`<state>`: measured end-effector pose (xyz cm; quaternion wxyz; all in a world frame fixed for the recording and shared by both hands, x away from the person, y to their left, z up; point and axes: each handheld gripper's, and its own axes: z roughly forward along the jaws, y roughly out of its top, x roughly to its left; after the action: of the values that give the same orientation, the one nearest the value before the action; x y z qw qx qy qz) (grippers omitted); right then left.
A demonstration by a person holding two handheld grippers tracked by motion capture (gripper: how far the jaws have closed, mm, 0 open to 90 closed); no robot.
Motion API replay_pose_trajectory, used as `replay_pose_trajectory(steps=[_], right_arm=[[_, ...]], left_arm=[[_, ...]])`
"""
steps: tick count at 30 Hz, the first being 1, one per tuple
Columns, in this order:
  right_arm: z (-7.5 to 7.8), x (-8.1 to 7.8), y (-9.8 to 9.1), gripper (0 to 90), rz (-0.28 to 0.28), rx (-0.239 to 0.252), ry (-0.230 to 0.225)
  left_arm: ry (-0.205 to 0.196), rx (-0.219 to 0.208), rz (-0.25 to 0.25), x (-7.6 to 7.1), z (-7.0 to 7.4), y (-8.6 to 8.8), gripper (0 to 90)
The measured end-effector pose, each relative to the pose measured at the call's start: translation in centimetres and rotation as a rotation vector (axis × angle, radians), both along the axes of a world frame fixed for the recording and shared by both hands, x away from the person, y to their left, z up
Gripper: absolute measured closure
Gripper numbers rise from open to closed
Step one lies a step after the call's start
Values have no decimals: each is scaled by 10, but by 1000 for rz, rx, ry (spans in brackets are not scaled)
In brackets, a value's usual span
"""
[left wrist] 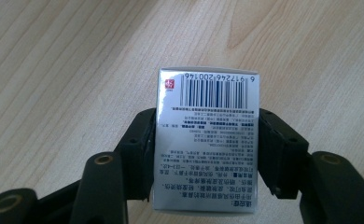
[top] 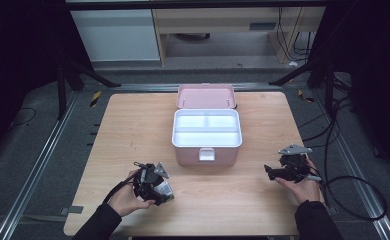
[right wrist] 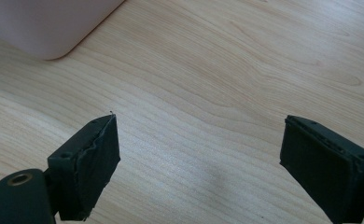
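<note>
1. Box point(left wrist: 207, 140), silvery with a barcode and small print, lies on the wooden surface point(left wrist: 54, 70) between the jaws of the left tongs point(left wrist: 208, 154).
2. Left tongs: both pads lie against the box's sides, clamped on it.
3. Right tongs point(right wrist: 199, 163): jaws wide apart over bare wood, holding nothing.
4. Pink case point(top: 207, 135) stands open mid-surface, beyond both tongs.

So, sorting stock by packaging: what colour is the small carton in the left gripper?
Silvery white with black print and a barcode, on the carton; clearest in the left gripper view.
</note>
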<state>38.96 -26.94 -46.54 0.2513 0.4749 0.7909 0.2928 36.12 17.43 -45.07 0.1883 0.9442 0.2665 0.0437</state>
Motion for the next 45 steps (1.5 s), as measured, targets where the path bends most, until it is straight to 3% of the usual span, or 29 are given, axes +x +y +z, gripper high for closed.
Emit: replay_pose_trajectory(steps=[5, 12, 15, 22, 26, 32, 37, 42, 45], right_arm=[[0, 0, 0, 121, -1, -3, 3], [-1, 0, -1, 121, -3, 1, 5], [-1, 0, -1, 122, 1, -6, 6], [-1, 0, 0, 128, 4, -3, 7], [-1, 0, 0, 133, 10, -2, 5], [0, 0, -1, 143, 7, 9, 4], [3, 0, -2, 146, 13, 11, -13], [14, 0, -1, 156, 18, 41, -52], [25, -2, 2, 170, 16, 93, -101]], left_arm=[[-8, 0, 49, 1, 6, 6, 451], [-69, -37, 224, 12, 23, 41, 451], [-92, -36, 311, 18, 22, 58, 451], [-90, -19, 433, 32, 10, 90, 450], [-77, -15, 459, 35, 4, 98, 449], [-77, -16, 460, 36, 0, 100, 440], [-140, -78, 465, 32, 17, 101, 389], [-227, -190, 466, 24, 48, 101, 393], [-275, -257, 463, 22, 63, 96, 410]])
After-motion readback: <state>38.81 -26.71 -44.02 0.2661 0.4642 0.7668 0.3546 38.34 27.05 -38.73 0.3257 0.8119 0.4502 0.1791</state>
